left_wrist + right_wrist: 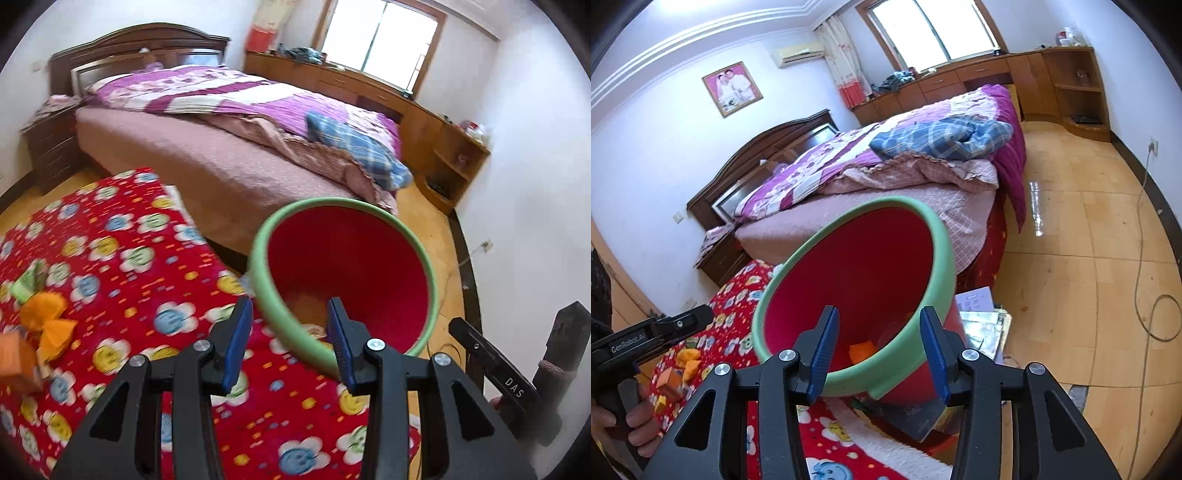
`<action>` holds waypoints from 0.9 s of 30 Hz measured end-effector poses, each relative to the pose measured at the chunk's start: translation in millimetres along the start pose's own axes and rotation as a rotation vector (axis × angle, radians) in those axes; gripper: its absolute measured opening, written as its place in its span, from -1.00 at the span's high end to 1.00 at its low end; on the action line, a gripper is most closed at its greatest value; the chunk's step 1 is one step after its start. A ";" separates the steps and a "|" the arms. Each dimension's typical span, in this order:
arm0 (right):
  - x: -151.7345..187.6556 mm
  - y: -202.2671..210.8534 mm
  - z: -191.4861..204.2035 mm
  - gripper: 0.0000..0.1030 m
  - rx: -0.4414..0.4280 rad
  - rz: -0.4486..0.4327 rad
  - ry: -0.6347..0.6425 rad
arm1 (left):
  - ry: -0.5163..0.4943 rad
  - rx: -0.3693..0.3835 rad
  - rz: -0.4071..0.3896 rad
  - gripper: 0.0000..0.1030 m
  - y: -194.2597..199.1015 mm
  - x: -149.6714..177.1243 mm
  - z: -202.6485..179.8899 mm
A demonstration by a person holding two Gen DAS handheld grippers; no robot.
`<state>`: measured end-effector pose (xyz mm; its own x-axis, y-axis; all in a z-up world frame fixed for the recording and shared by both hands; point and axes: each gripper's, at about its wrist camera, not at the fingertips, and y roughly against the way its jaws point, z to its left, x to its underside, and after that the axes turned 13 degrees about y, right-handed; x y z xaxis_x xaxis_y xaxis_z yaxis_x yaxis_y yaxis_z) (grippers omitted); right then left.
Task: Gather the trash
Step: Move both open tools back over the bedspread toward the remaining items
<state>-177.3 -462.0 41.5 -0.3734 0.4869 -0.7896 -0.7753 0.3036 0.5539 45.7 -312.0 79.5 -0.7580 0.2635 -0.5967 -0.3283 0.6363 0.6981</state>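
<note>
Blue-padded fingers (932, 354) of the right gripper (879, 350) stand apart astride the green near rim of the red bin (864, 266), pads not pressing it; one orange scrap (862, 350) lies inside. Left gripper (286, 343), jaws likewise apart and empty, hovers where the flowered red blanket (122, 266) meets the bin. Only the left view shows crumpled orange paper (46, 317) and a green wrapper (27, 282) on the blanket; the right alone shows papers (975, 299) behind the bin. Bed (229, 122) beyond.
</note>
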 end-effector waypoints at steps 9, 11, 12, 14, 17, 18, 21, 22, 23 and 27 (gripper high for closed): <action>2.2 -0.6 28.4 0.01 -0.066 0.008 0.052 | 0.123 -0.088 -0.056 0.19 36.1 2.3 61.8; 2.8 -2.0 35.3 0.00 -0.078 0.014 0.062 | 0.149 -0.117 -0.076 0.19 45.2 2.2 76.8; 3.6 -2.4 37.5 0.00 -0.080 0.017 0.065 | 0.162 -0.130 -0.084 0.19 49.0 1.8 84.1; 5.1 -3.7 44.1 -0.02 -0.089 0.026 0.074 | 0.187 -0.155 -0.103 0.19 57.2 1.9 99.5; 5.5 -4.7 51.6 -0.03 -0.096 0.034 0.086 | 0.221 -0.196 -0.135 0.17 69.5 4.0 121.8; 5.7 -4.8 54.6 -0.03 -0.100 0.034 0.090 | 0.230 -0.214 -0.144 0.17 73.4 4.6 129.3; 5.8 -5.3 64.7 -0.05 -0.113 0.038 0.105 | 0.261 -0.268 -0.172 0.16 86.0 7.6 152.7; 6.3 -5.8 68.2 -0.06 -0.119 0.041 0.111 | 0.270 -0.280 -0.179 0.16 89.5 8.0 158.9; 7.0 -6.5 71.2 -0.06 -0.124 0.043 0.116 | 0.282 -0.295 -0.190 0.16 94.5 9.1 166.8; 9.4 -10.6 83.5 -0.09 -0.144 0.059 0.135 | 0.329 -0.355 -0.221 0.11 110.0 13.0 192.5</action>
<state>-130.1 -392.3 50.2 -0.4775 0.3834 -0.7906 -0.8114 0.1529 0.5642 108.2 -99.0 72.3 -0.7670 -0.1272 -0.6289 -0.6279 0.3508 0.6947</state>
